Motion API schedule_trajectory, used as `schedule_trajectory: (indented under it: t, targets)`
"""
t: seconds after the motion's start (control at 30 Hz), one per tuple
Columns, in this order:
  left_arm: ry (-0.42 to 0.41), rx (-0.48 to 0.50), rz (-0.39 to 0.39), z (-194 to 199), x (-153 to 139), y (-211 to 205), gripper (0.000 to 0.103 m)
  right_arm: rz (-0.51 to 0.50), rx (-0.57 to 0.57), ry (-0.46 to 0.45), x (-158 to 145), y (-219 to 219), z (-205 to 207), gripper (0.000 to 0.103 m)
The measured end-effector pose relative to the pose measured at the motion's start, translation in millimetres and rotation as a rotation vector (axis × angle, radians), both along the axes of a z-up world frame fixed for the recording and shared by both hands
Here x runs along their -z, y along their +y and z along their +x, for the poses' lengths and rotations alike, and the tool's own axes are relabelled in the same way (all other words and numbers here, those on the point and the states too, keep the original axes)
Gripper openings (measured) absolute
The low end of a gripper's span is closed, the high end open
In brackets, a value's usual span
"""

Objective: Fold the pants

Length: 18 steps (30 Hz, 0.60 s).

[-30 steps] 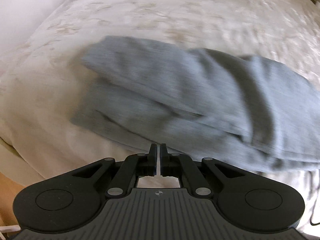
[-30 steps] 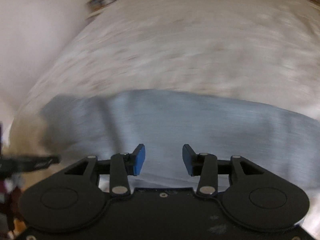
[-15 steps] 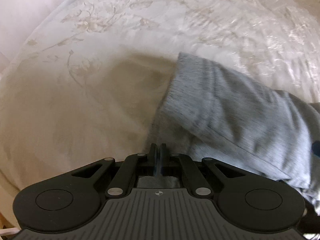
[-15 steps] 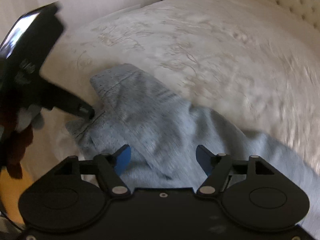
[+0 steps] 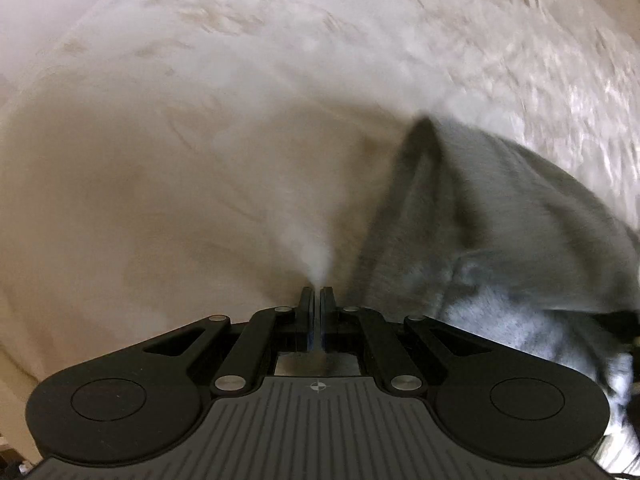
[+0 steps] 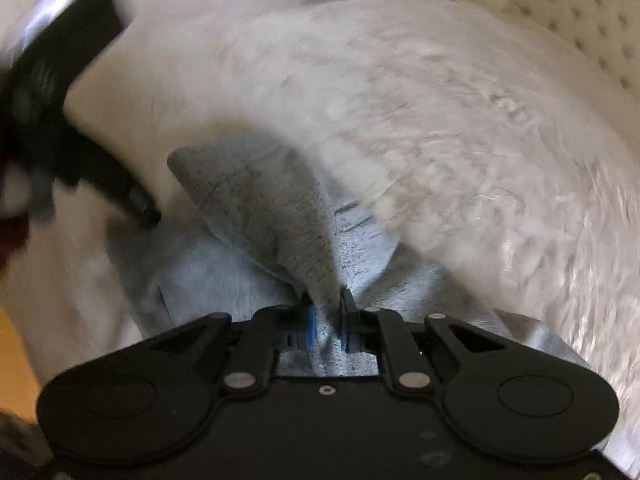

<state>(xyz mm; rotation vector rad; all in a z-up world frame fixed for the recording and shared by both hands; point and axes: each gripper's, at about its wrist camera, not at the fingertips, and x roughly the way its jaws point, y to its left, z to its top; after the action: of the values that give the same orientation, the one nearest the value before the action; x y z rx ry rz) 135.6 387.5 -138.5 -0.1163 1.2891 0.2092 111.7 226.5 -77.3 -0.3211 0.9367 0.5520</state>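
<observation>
The right hand-held gripper (image 6: 327, 300) has just closed, pinching the grey pants (image 6: 280, 220) on the bed (image 6: 440, 120), while the left hand-held gripper (image 5: 316, 294), pressed together, sits just left of the pants

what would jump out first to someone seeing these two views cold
The grey pants bunched on the pale patterned bedspread, with a fold of their fabric pinched in the right gripper, whose jaws have just been closing on it. In the left wrist view the left gripper is shut with nothing visible between its jaws, pointing at bare bedspread while the pants lie off to its right. A tufted headboard sits at the far right.
</observation>
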Motion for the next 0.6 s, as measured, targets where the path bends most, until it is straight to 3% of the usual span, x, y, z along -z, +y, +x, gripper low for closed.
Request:
schedule_trajectory:
  t: [0.13,0.27,0.43,0.6]
  targets:
    - [-0.097,-0.048,0.048,-5,-39,21,0.003,0.115,-0.01,0.087,-34,-20,-6,0.012]
    - [-0.195,-0.061,0.091,-5,-73,20,0.003,0.037,-0.145,0.15,-13,-2,-34,0.013]
    - [-0.208,0.079,0.022,8,-75,-25,0.003,-0.046,-0.172,0.198,30,22,-47,0.014]
    - [-0.174,0.278,-0.061,5,-47,-87,0.003,-0.005,-0.109,0.245,33,14,-38,0.016]
